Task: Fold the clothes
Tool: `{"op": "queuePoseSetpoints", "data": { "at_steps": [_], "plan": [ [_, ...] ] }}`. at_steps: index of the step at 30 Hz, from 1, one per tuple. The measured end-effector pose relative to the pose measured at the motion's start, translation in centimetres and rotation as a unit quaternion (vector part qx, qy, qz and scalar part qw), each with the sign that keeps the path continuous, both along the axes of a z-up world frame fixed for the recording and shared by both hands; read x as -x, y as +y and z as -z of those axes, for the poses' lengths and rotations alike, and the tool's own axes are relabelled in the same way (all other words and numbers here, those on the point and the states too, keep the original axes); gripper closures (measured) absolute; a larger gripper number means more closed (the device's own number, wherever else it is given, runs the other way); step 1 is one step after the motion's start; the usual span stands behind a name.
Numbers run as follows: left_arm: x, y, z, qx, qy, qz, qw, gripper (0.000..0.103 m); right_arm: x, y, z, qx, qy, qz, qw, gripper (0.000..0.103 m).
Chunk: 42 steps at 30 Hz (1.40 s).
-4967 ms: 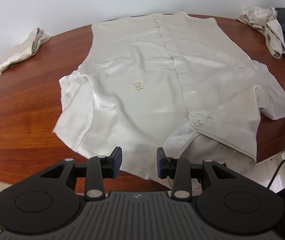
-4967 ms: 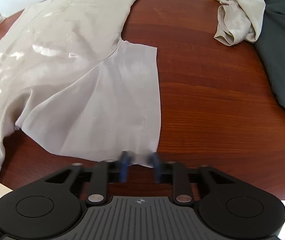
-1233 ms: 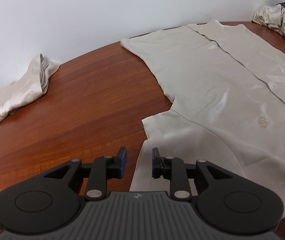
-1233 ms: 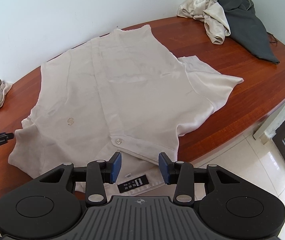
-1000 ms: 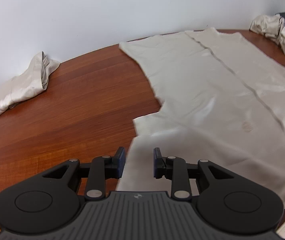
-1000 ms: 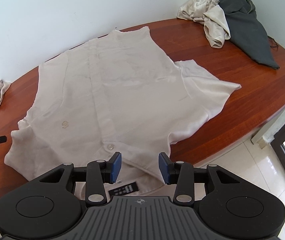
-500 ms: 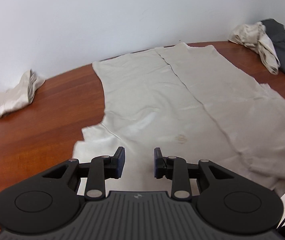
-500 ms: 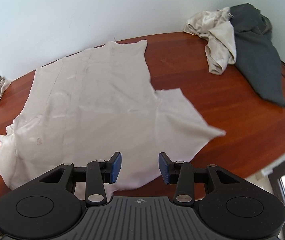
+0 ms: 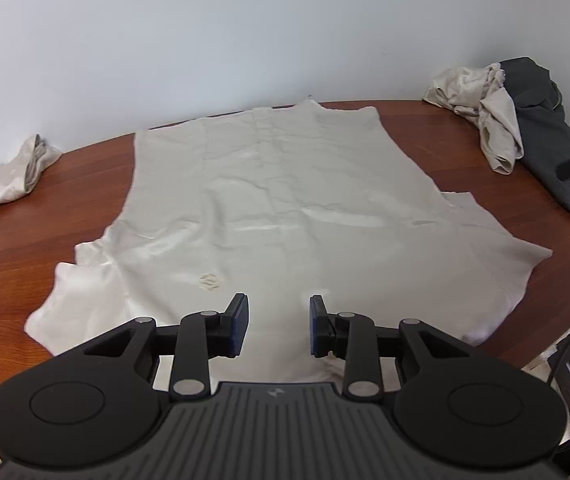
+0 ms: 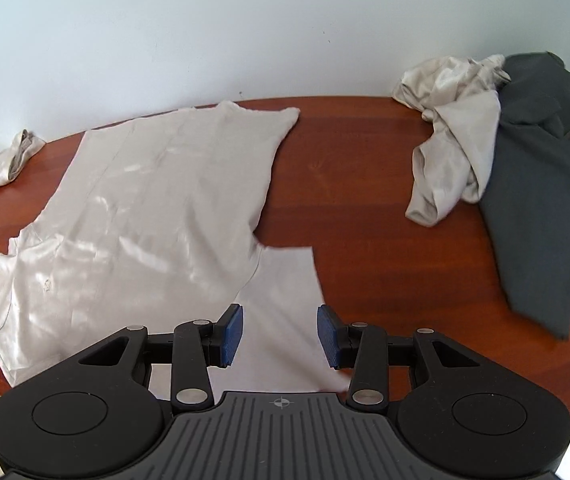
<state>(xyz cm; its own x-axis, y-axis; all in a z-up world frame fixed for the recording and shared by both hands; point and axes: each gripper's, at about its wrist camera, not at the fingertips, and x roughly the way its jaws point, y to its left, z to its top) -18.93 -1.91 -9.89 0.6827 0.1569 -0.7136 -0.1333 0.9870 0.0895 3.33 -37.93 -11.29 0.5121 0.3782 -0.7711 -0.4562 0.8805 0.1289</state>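
Cream shirt (image 9: 285, 200) is spread flat on the wooden counter (image 9: 85, 184), long axis running away from the cameras, hem farthest. Left tongs (image 9: 278, 326) and right tongs (image 10: 279, 336) are held spread, empty, above its near edge.

1. Both views are evenly and brightly lit by soft daylight.
2. Sheen is seen on the pale shirt (image 9: 285, 200) and the tabletop (image 10: 365, 184).
3. Straight lines are bent by fisheye distortion; corners are vignetted black.
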Motion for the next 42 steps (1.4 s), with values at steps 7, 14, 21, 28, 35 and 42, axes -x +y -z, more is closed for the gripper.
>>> {"op": "queuePoseSetpoints", "data": {
  "at_steps": [7, 14, 21, 28, 35, 42],
  "plan": [
    [-1.1, -5.5, 1.1, -0.019, -0.003, -0.022, 0.9996, 0.066, -5.1, 0.1, -0.6, -0.007, -0.025, -0.088, 0.996, 0.059],
    [-1.9, -11.3, 1.9, -0.013, 0.006, -0.084, 0.9963, 0.066, -11.1, 0.4, 0.3, -0.02, -0.029, -0.191, 0.981, 0.059],
    [-3.3, -18.1, 2.7, 0.012, 0.02, -0.217, 0.9759, 0.066, -16.4, 1.5, 1.3, -0.005, -0.017, -0.28, 0.96, 0.059],
    [-4.7, -21.7, 4.1, 0.098, 0.025, -0.35, 0.9313, 0.065, -21.9, 4.0, 2.4, 0.01, -0.014, -0.315, 0.949, 0.059],
    [-6.7, -23.5, 5.8, 0.147, 0.043, -0.396, 0.9051, 0.065, -27.1, 6.5, 4.0, 0.017, 0.006, -0.331, 0.943, 0.059],
    [-9.1, -23.9, 7.5, 0.173, 0.07, -0.429, 0.884, 0.065, -30.5, 10.5, 7.0, 0.017, 0.062, -0.313, 0.947, 0.059]
  ]
}}
